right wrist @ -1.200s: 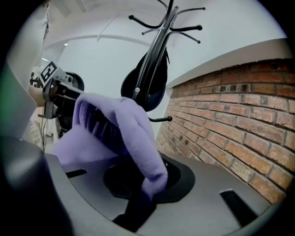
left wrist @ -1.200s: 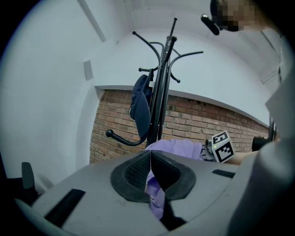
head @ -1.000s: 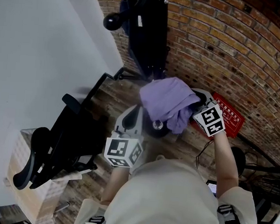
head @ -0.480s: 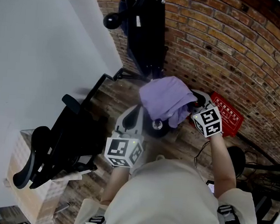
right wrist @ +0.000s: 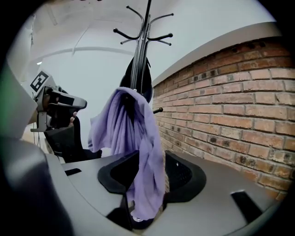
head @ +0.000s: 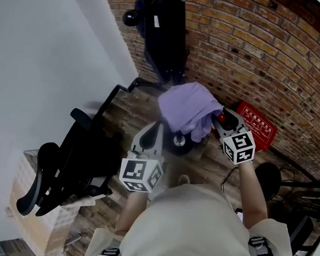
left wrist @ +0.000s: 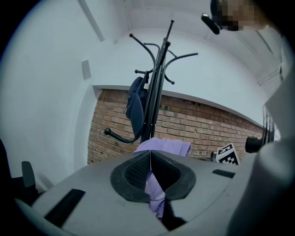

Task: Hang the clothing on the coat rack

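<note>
Two grippers, one garment, one rack.

1. Purple garment (right wrist: pixel 123 123). It is draped over a lower hook of the coat rack (right wrist: pixel 139 44), with the bulk bunched at the hook and one long tail hanging down. The long axis is taken as near vertical, from hook to tail end. It is seen against the brick wall (head: pixel 256 44), beside a dark blue item (left wrist: pixel 134 99) already hung on the same pole.

2. Right gripper (right wrist: pixel 148 171). The jaws are opening and stand wide. The tail of the garment hangs between them, but neither pad is seen pressing on it. The hook lies ahead of and above these jaws, and the tail drops straight through the gap.

3. Left gripper (left wrist: pixel 150 161). The pads are brought together at their tips, and a fold of the purple cloth is pinched in the gap below them. The garment's bulk is seen just beyond and above the jaws, toward the pole.

4. Relation noted for the coming move. Both grippers are set below the hook, on either side of the cloth. The garment's weight is judged to be carried by the hook, with the left grip the only hold remaining. A release there, with both tools drawn back and down along the tail, is judged to be what is needed.
</note>
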`<state>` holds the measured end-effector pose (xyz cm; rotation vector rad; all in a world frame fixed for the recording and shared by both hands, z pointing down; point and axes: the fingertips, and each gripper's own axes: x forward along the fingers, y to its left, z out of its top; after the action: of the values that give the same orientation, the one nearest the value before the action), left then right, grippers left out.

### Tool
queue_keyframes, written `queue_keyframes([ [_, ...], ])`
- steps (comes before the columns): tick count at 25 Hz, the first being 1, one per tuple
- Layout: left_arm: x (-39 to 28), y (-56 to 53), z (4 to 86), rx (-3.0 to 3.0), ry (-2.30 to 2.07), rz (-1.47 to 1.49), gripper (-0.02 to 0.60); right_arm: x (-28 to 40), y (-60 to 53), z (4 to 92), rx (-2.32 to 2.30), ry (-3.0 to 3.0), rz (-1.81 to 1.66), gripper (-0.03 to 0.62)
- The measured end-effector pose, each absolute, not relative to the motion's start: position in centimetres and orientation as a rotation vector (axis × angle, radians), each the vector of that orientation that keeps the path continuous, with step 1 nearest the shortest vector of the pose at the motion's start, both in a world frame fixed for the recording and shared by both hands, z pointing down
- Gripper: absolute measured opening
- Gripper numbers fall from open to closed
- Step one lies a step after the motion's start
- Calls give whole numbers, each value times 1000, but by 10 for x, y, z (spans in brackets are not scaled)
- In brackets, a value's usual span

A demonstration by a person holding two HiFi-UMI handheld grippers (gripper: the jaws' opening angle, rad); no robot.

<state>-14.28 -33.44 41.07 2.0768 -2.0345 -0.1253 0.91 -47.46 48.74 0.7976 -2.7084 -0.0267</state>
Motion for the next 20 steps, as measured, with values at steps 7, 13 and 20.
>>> queue_keyframes([
  [7, -135, -313, 411, 2105, -1993, -118, 5, 16, -435, 468, 847, -2741, -22, 153],
  [13, -133, -287, 409, 2131, -1962, -118, 5, 11, -392, 444, 894, -2782, -45, 110],
  [20, -134, -248, 411, 2162, -1923, -112, 5, 2, -333, 421, 916, -2818, -71, 50],
])
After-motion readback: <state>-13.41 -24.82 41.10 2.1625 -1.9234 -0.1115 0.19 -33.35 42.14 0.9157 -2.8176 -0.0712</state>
